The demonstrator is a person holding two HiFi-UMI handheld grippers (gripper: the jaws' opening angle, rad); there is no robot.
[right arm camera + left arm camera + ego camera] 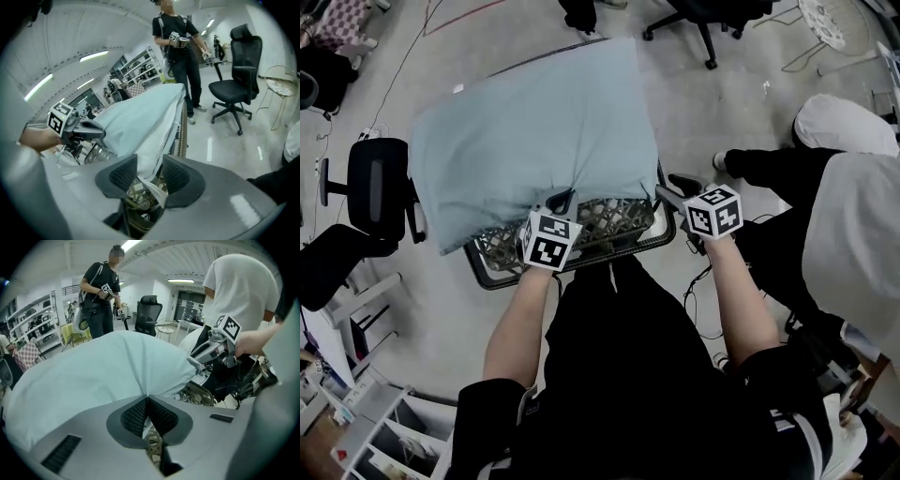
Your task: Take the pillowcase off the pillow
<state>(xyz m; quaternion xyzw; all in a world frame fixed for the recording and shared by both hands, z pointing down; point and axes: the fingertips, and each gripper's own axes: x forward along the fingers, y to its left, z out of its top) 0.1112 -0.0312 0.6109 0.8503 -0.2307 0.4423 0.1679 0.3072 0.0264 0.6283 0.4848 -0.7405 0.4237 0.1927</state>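
A pale blue pillow in its pillowcase lies across a wire basket in front of me. My left gripper is shut on a pinch of the pillowcase at its near edge, and the cloth gathers into folds at the pads. In the head view the left gripper is at the pillow's near edge and the right gripper at its near right corner. My right gripper stands open, with the pillowcase's white inner hem hanging loosely between its pads.
A black office chair stands left of the basket, and another chair is beyond the pillow. A person in white sits close on my right. A standing person in black holds grippers farther off. Shelves are at the lower left.
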